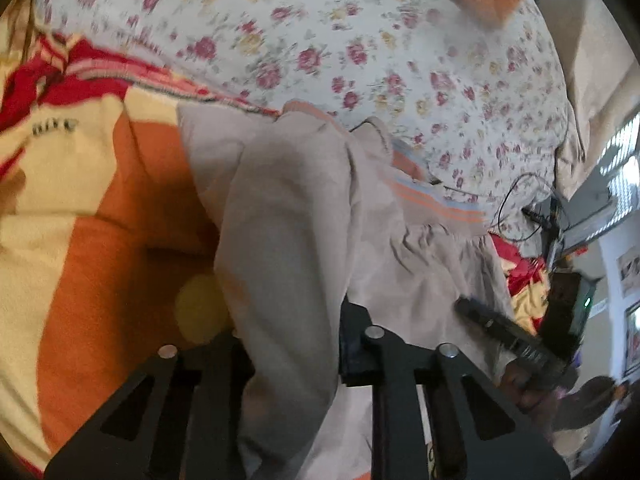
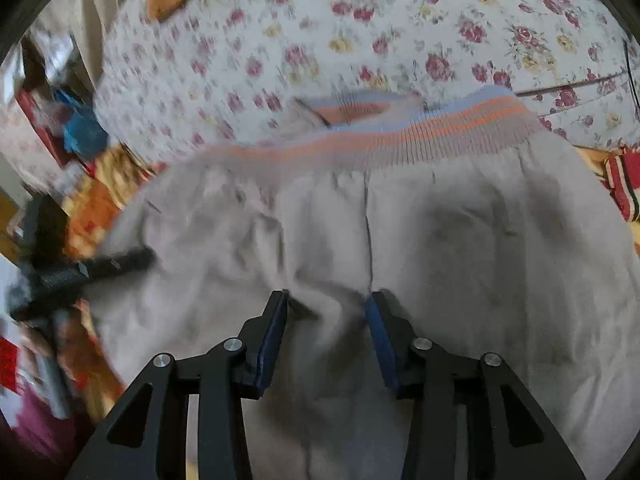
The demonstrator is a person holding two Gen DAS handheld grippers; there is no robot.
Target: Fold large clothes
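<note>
right gripper [image 2: 327,302]: black linkage | blue pads [image 2: 378,322] | silver screws [image 2: 233,345]

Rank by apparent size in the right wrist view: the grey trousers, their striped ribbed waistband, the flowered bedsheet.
1-2. Grey trousers and flowered bedsheet: each fills a similar share of the picture; the trousers lie nearer the camera, so unranked.
3. Striped ribbed waistband: clearly smallest, a narrow strip.

Bed under white flowered sheet [image 1: 360,40]; orange, cream and red blanket [image 1: 80,200] along its near edge. Beige curtain [image 1: 592,92], daylit window [image 1: 624,148] and pale wall [image 1: 616,248] beyond the far corner.
</note>
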